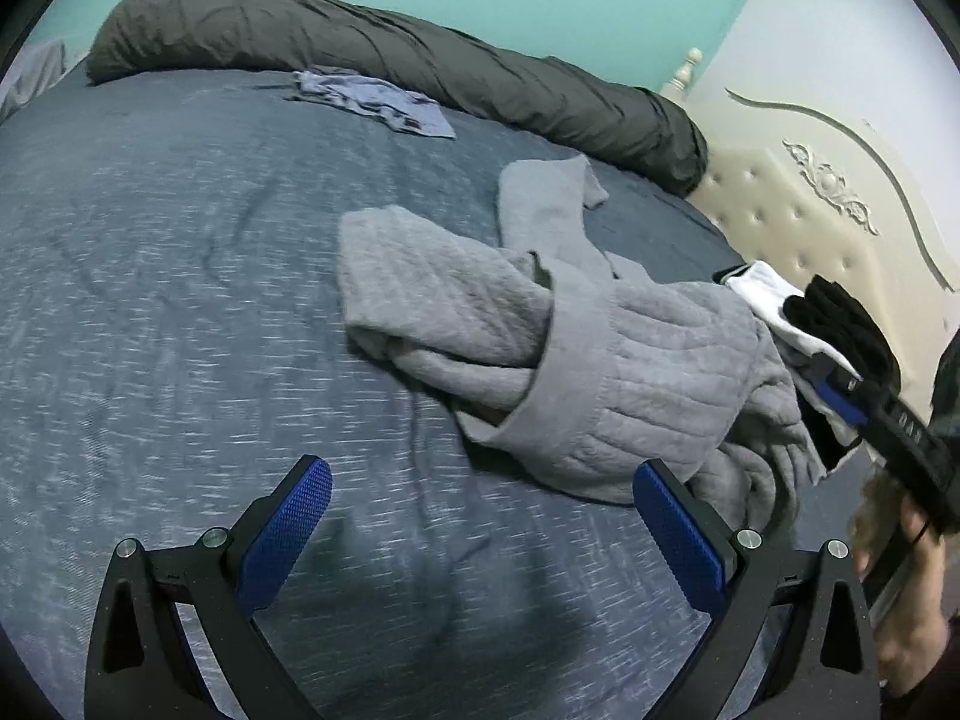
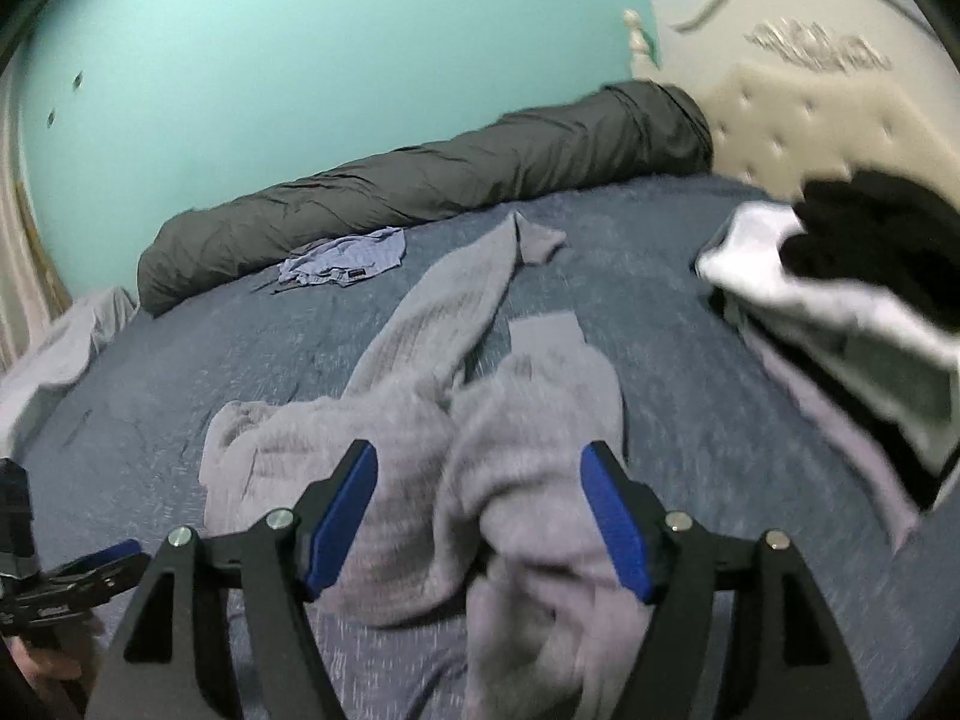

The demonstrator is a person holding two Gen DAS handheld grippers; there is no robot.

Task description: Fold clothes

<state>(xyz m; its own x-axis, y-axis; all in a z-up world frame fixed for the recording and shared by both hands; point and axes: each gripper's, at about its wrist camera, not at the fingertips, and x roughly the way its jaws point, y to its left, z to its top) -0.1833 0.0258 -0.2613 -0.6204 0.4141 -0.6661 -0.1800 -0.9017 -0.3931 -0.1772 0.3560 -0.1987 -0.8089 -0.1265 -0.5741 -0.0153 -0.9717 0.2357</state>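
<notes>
Sweater, a grey ribbed knit [image 2: 420, 468], lies crumpled mid-bed toward the headboard edge, unfolded; left gripper [image 1: 480, 534] and right gripper [image 2: 480, 516] hover spread, holding nothing, seemingly ready to grasp it.

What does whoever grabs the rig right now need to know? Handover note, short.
Left gripper: open, empty, over bare blue bedspread.
Right gripper: open, over the crumpled grey sweater; the view does not show contact.
Blue garment lies unfolded by the dark bolster. A black and white pile sits near the headboard.
Done: no folded item visible. Left: flatten and fold the sweater, then the rest.
</notes>
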